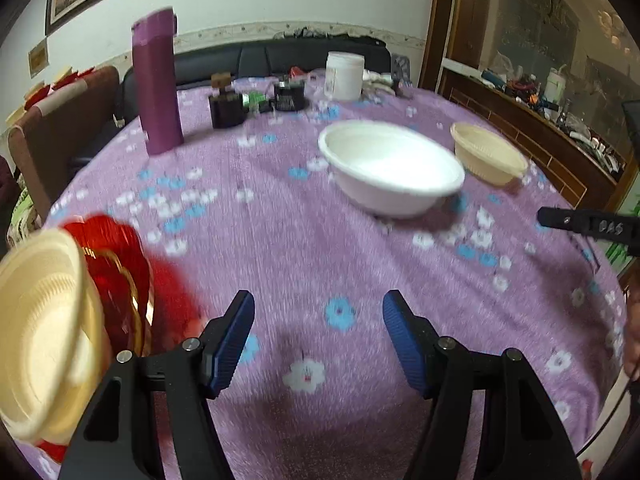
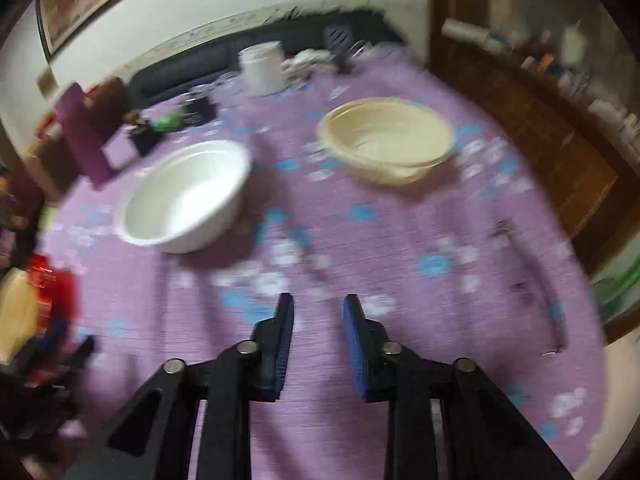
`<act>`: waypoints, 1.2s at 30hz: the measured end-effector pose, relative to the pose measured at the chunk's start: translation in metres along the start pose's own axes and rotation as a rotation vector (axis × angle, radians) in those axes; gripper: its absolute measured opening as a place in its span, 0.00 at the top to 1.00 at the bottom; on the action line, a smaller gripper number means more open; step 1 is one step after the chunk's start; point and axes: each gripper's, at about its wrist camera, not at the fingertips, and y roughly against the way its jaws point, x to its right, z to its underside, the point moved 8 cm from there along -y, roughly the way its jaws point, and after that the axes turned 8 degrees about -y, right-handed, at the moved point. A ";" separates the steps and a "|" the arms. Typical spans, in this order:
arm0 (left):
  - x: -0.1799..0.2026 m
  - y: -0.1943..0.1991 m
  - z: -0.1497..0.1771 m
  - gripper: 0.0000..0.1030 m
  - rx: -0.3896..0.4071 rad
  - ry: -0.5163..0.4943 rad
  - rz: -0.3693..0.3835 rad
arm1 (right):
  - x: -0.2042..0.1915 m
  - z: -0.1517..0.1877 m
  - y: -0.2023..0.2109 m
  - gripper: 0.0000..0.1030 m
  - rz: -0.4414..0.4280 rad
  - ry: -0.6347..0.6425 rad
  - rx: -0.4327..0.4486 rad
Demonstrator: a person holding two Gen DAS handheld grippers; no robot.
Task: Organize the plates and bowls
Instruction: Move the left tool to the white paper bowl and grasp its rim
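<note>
Hovering over the tablecloth, left gripper gapes wide and empty: cream bowl on red plate at 9 o'clock, white bowl at 1. Right gripper has a narrow gap, nothing held; second cream bowl sits at 12 o'clock.

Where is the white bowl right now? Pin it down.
The white bowl stands upright on the purple flowered tablecloth, right of centre in the left wrist view, beside the cream bowl on its right. Neither gripper touches it.
</note>
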 end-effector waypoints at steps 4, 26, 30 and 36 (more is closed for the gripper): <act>-0.003 0.002 -0.031 0.36 -0.003 0.013 0.003 | -0.018 -0.013 -0.001 0.90 -0.010 0.033 0.016; 0.000 -0.048 -0.094 0.42 -0.043 0.091 0.070 | -0.050 -0.057 -0.021 0.90 -0.004 0.107 0.121; 0.003 -0.066 -0.098 0.70 -0.093 0.118 0.121 | -0.042 -0.064 -0.030 0.90 -0.177 -0.047 0.036; -0.001 -0.084 -0.101 0.75 -0.121 0.128 0.109 | -0.049 -0.062 -0.050 0.90 -0.280 -0.107 -0.042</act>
